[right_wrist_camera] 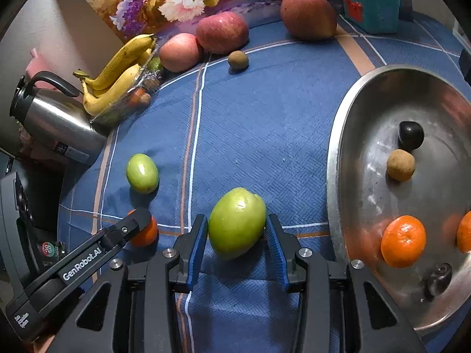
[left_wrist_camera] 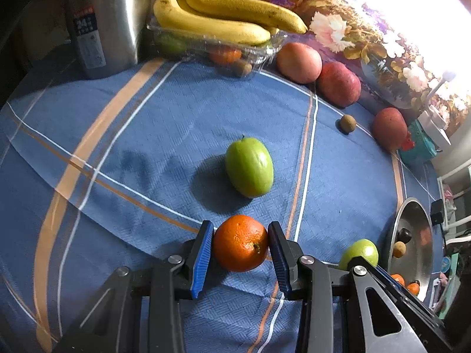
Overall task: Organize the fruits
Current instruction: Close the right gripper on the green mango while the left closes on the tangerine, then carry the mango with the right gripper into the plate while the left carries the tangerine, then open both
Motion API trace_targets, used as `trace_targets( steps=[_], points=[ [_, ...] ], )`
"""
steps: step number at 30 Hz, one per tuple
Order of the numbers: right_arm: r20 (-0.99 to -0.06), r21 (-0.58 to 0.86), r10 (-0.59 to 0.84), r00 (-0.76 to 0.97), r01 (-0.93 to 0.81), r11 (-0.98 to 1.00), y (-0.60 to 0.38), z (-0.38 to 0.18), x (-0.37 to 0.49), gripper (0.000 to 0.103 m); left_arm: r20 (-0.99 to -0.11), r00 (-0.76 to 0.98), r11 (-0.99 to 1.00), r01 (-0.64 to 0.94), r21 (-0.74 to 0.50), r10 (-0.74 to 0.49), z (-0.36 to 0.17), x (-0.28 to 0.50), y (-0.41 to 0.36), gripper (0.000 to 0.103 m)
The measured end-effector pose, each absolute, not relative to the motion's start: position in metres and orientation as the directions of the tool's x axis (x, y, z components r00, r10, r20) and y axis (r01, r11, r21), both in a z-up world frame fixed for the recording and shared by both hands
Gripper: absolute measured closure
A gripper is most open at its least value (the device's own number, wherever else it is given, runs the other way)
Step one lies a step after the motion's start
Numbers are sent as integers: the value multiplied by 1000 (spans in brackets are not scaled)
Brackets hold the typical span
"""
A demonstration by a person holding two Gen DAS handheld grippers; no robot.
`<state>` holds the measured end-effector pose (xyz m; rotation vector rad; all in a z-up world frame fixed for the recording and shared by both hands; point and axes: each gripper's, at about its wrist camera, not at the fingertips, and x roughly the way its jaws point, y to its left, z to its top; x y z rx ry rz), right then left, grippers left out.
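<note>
"GenRobot.AI" stands in white letters along the black arm of the left gripper (right_wrist_camera: pixel 138 223), seen at the near left in the right wrist view. The steel thermos (left_wrist_camera: pixel 100 23) at the far left bears a blue label with "24"; its smaller print is too blurred to read.

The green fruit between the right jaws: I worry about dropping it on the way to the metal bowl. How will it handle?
The green fruit looks smooth and glossy, so it may slip between the pads. Its egg shape would probably roll on the blue cloth if released. It seems firm, unlikely to squash.
</note>
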<state>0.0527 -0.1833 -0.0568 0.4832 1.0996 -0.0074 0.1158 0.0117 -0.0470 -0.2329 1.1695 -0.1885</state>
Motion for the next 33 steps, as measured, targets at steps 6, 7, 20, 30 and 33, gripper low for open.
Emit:
trace_targets(
  steps=[6, 7, 20, 30, 33],
  points=[
    [-869, 314, 179, 461, 235, 920, -183, -44, 47, 61, -881, 409, 969, 30, -246, -237, -36, 113, 8, 62],
    [-870, 309, 175, 460, 235, 922, -184, -43, 46, 61, -881, 412, 970, 32, -242, -233, -34, 112, 7, 62],
    [-884, 187, 55, 465, 242, 952, -197, -17, 39, 61, -885, 423, 981, 74, -179, -193, -20, 117, -25, 62],
    [-883, 116, -23, 469, 266, 957, -214, -4, 39, 61, -867, 452, 977, 141, -162, -209, -1, 123, -68, 62],
    [-881, 101, -46, 470, 284, 954, -223, -1, 38, 61, -859, 460, 972, 172, -162, -225, 5, 122, -83, 62]
  ],
)
